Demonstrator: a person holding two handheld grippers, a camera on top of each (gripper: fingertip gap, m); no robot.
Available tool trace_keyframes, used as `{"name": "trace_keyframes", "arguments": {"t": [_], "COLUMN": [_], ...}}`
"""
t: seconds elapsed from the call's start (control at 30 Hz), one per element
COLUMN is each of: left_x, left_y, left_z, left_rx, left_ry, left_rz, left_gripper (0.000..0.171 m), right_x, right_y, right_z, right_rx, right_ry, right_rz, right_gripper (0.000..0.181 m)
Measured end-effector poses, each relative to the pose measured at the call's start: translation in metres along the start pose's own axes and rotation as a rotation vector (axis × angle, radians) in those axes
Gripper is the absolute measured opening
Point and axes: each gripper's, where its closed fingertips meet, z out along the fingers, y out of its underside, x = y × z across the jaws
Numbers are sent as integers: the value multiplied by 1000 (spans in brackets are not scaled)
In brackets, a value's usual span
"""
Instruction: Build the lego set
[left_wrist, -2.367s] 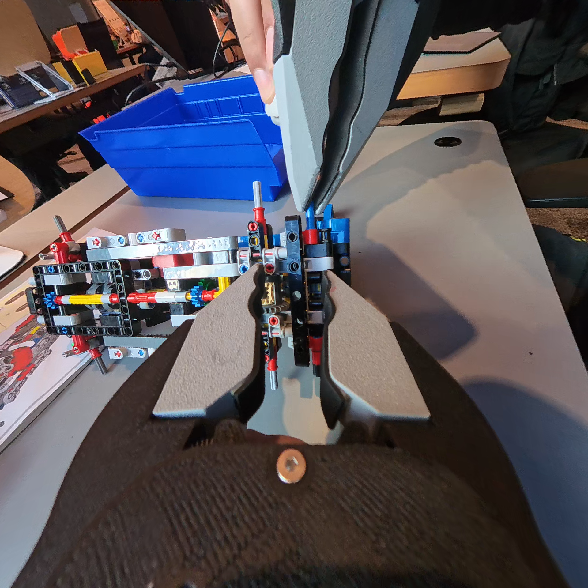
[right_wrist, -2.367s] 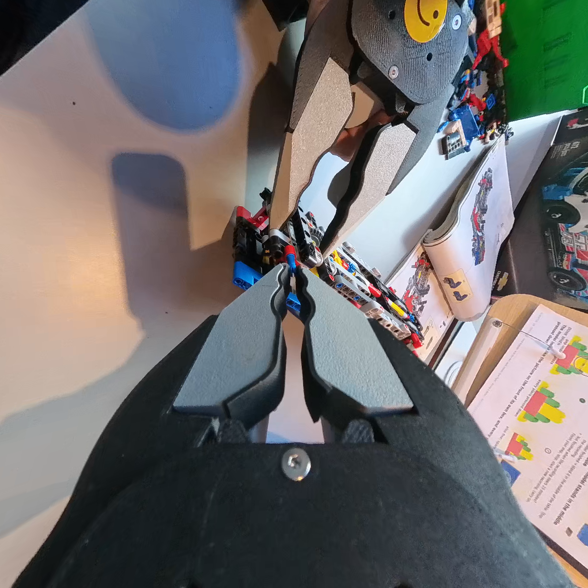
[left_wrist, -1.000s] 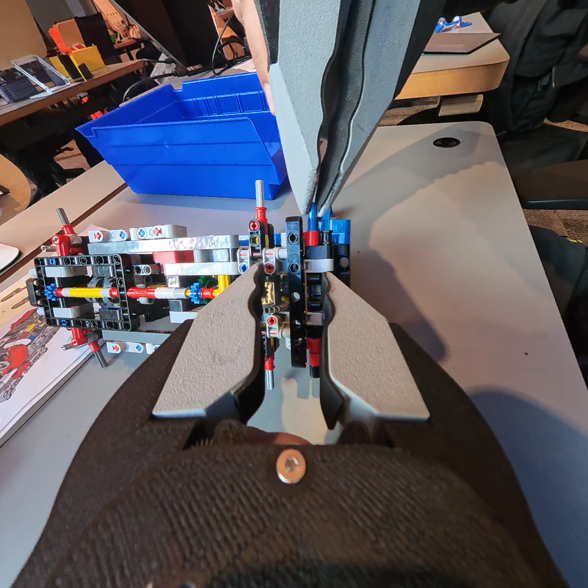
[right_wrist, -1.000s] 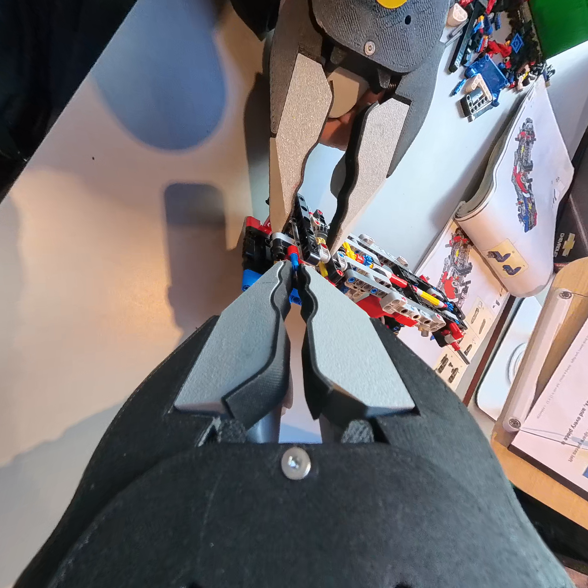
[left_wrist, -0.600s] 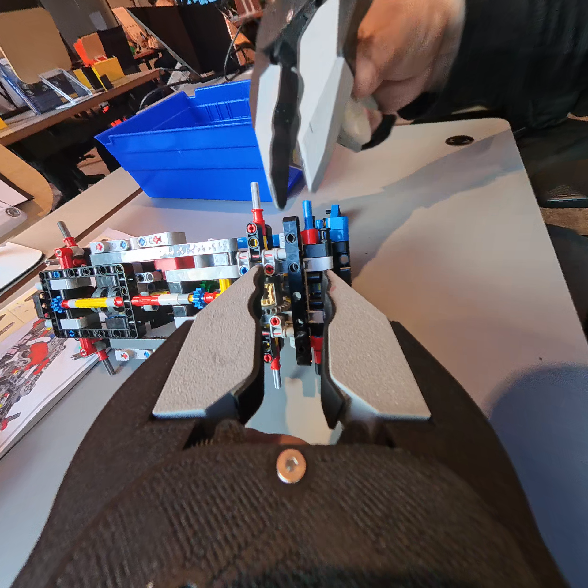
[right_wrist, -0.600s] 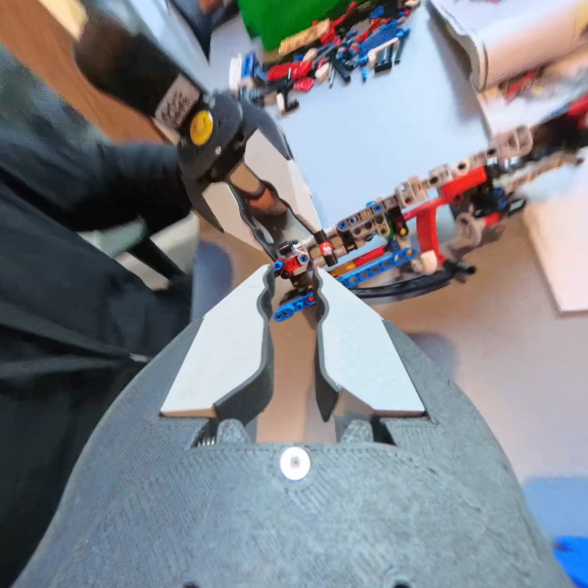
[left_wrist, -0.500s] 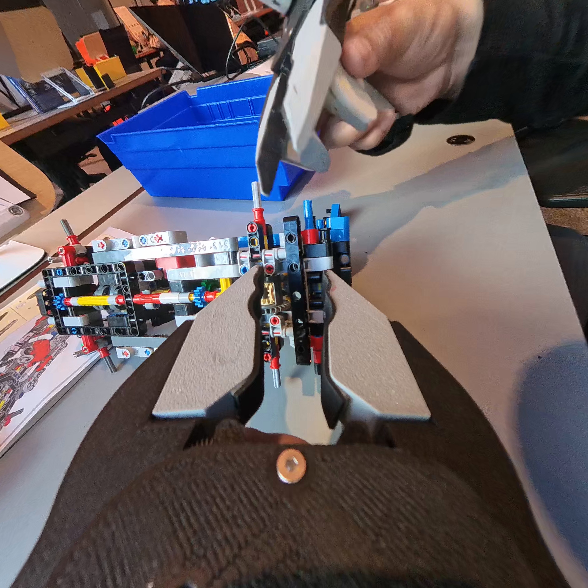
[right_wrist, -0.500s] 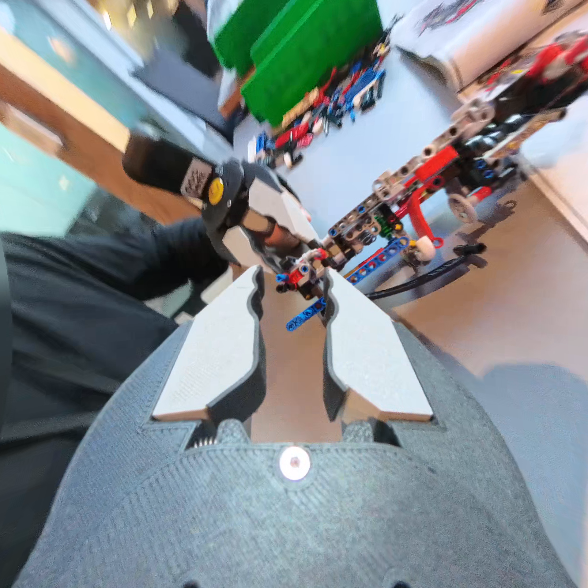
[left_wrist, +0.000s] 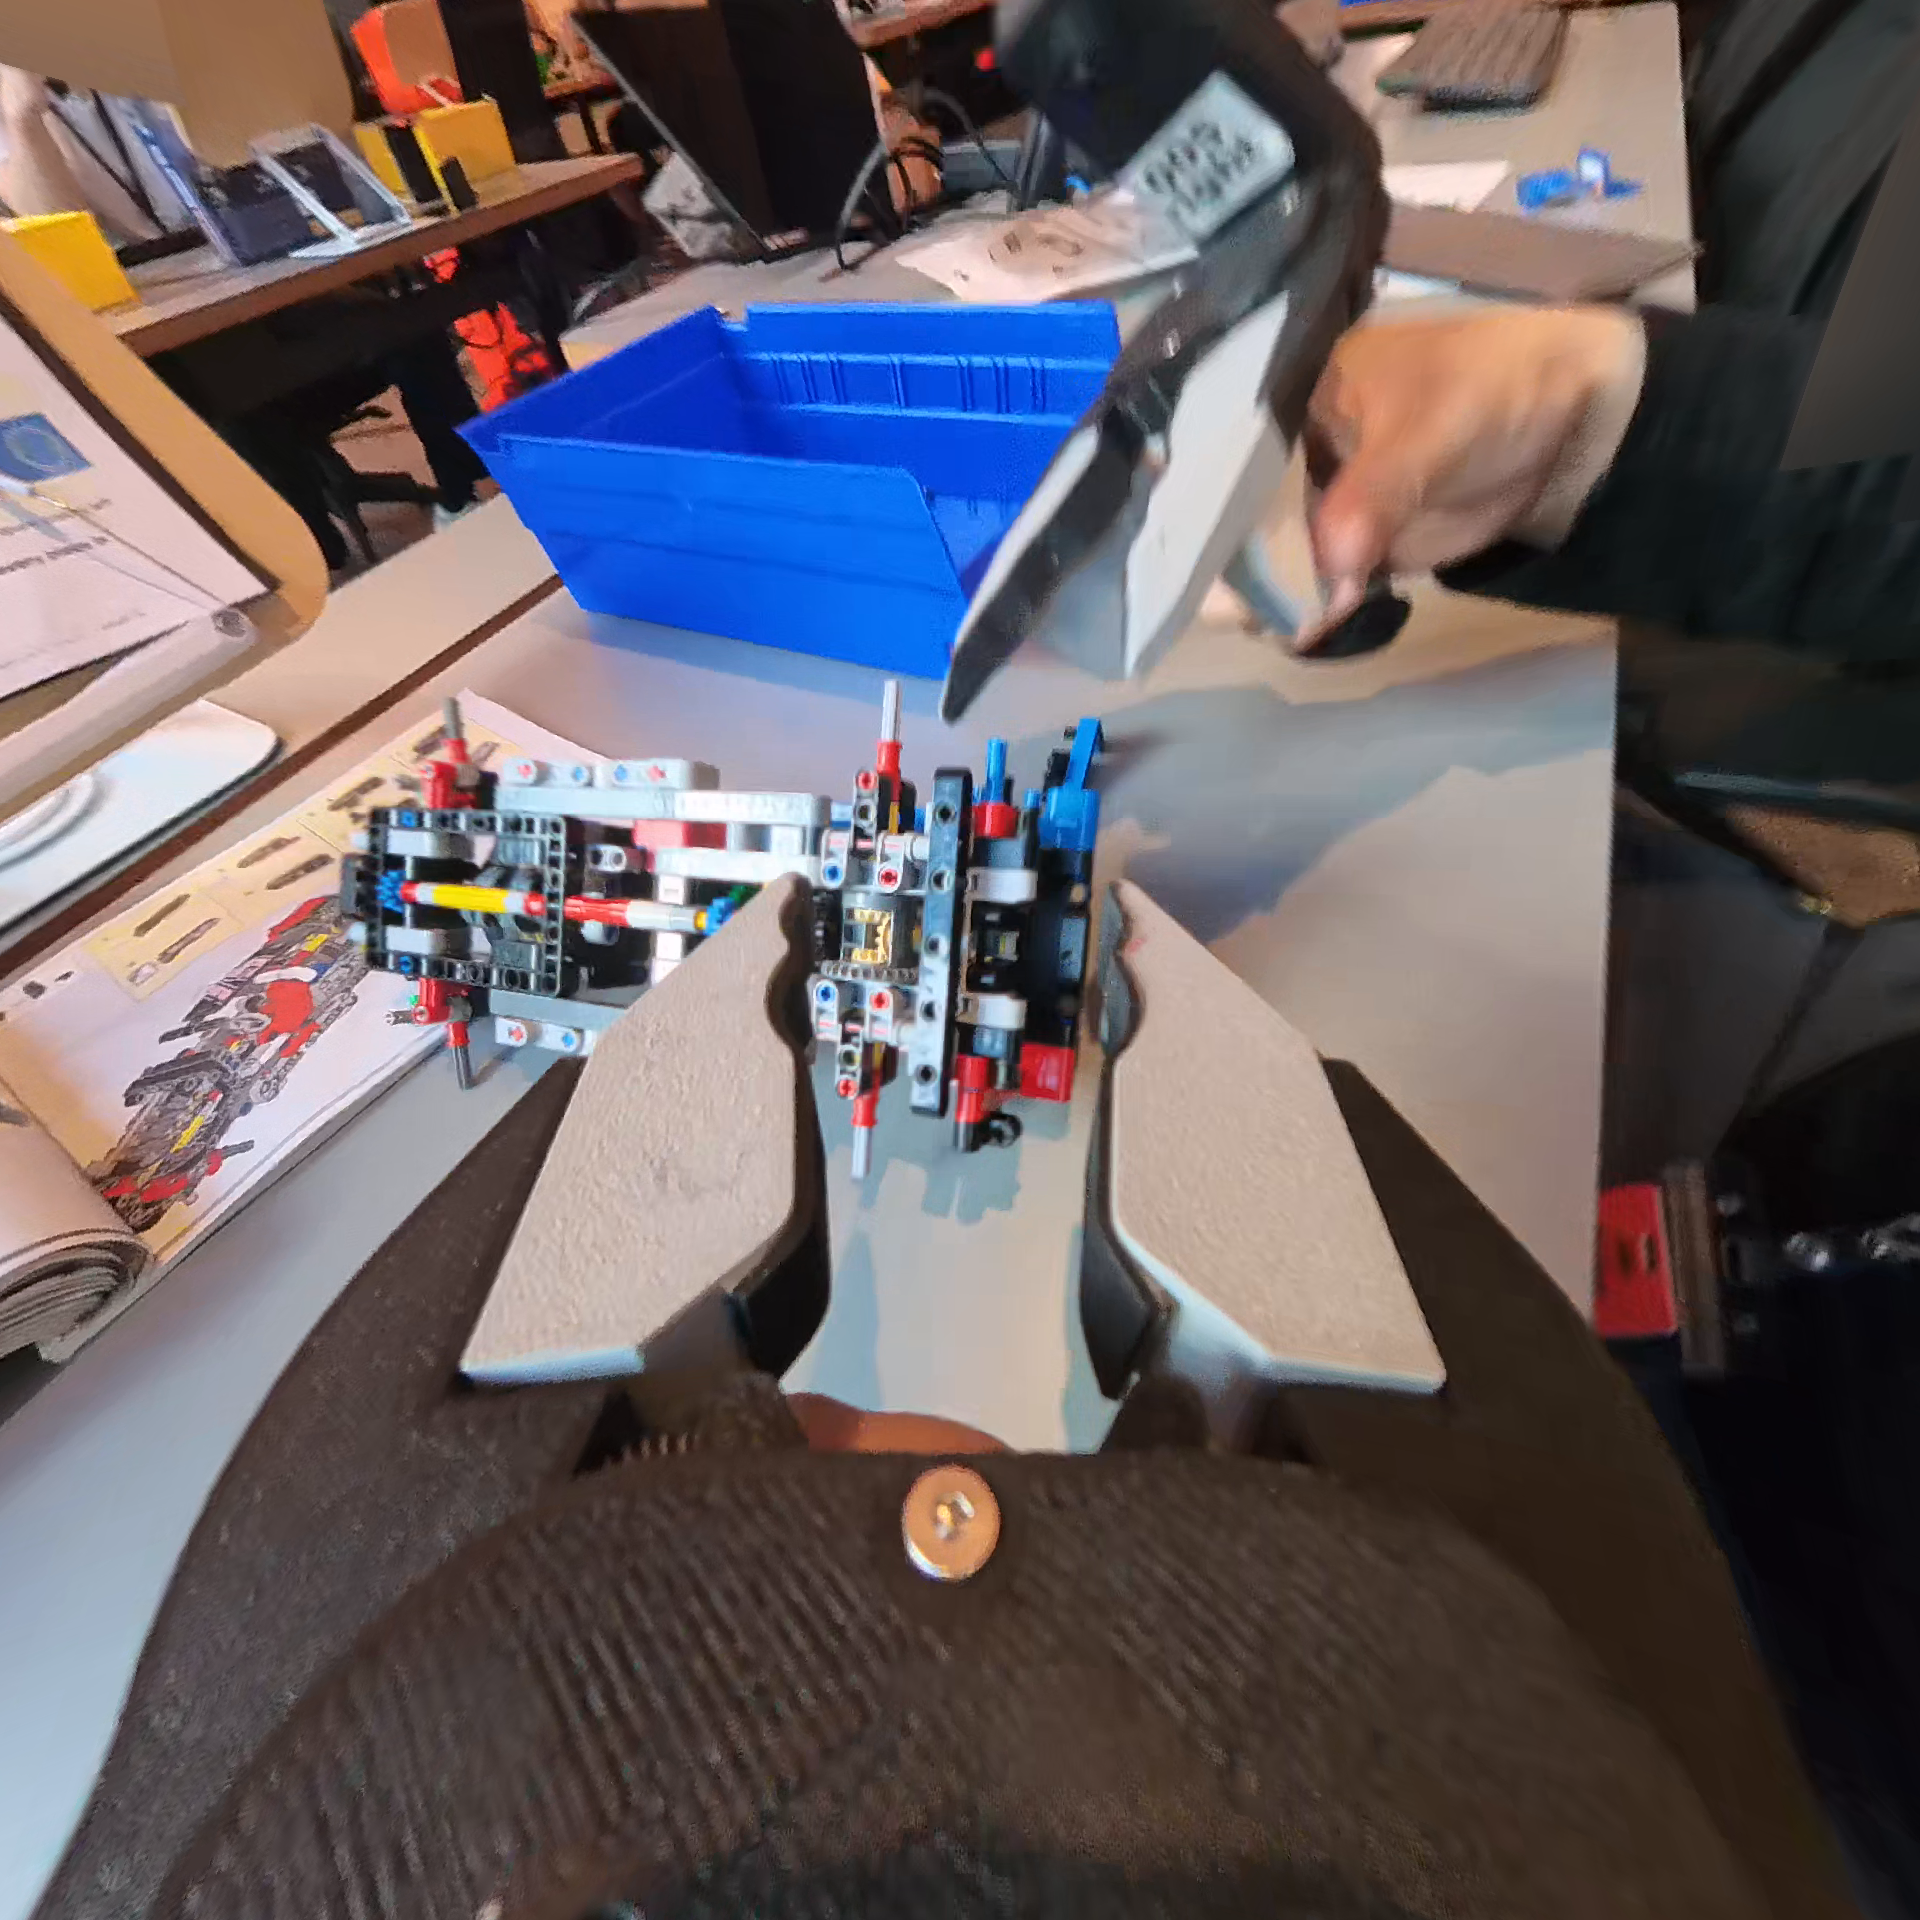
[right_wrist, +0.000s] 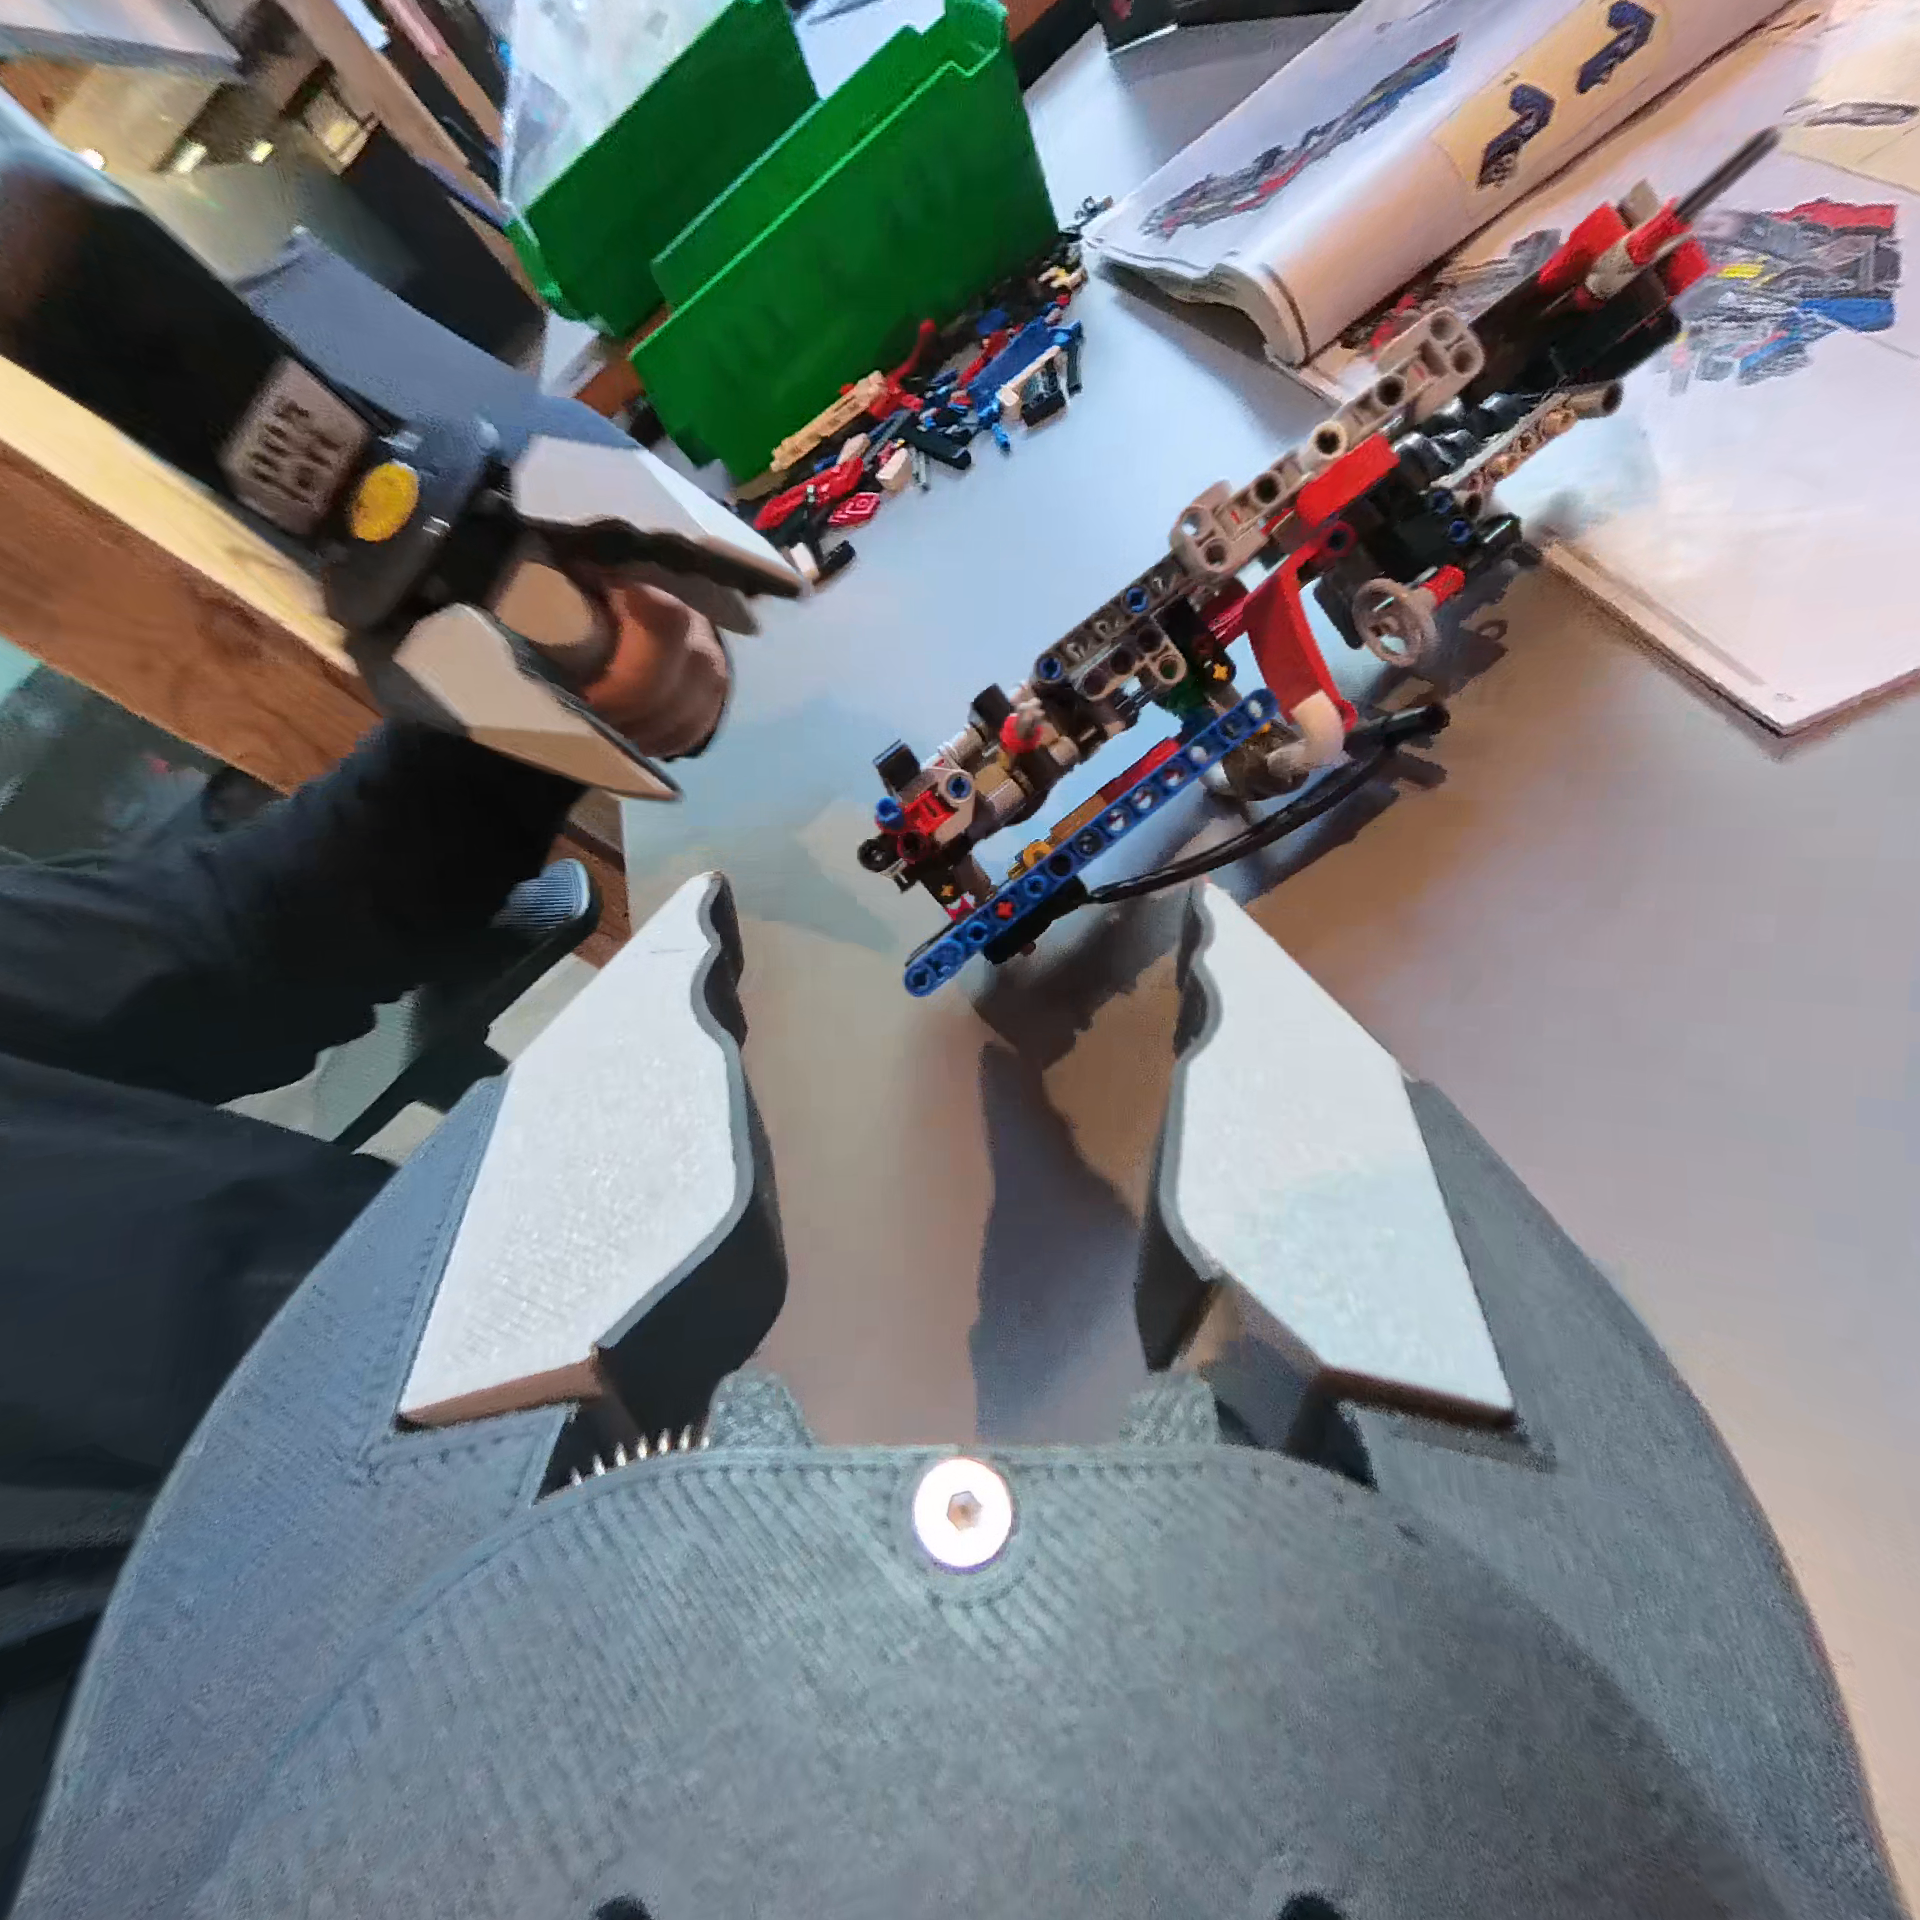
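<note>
Blue bin (left_wrist: 790, 488), green bins (right_wrist: 821, 218), multicoloured lego chassis (left_wrist: 727, 914), grey table (left_wrist: 1403, 883)

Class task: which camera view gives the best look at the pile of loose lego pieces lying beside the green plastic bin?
The right wrist view. There the pile of loose red, blue and black lego pieces lies in the open on the grey table, just in front of the green plastic bin. The left wrist view shows neither pile nor green bin, only a blue plastic bin.

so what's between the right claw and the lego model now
Only bare grey table and shadow. In the right wrist view the right claw is open, short of the lego model, with nothing between its fingers.
</note>
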Motion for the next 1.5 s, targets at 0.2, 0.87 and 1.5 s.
{"name": "trace_keyframes", "arguments": {"t": [0.2,0.87,1.5], "left_x": [62,87,96], "left_y": [-64,-53,-60], "left_z": [37,97,95], "left_rx": [-105,-355,-196], "left_ry": [-17,-183,-129], "left_rz": [256,647,483], "left_gripper": [35,17,24], "right_x": [-10,42,10], "right_y": [10,17,23], "right_z": [16,-8,5], "right_rx": [-50,-186,-204], "right_ry": [150,568,278], "right_rz": [-81,-269,-333], "right_gripper": [108,142,121]}}
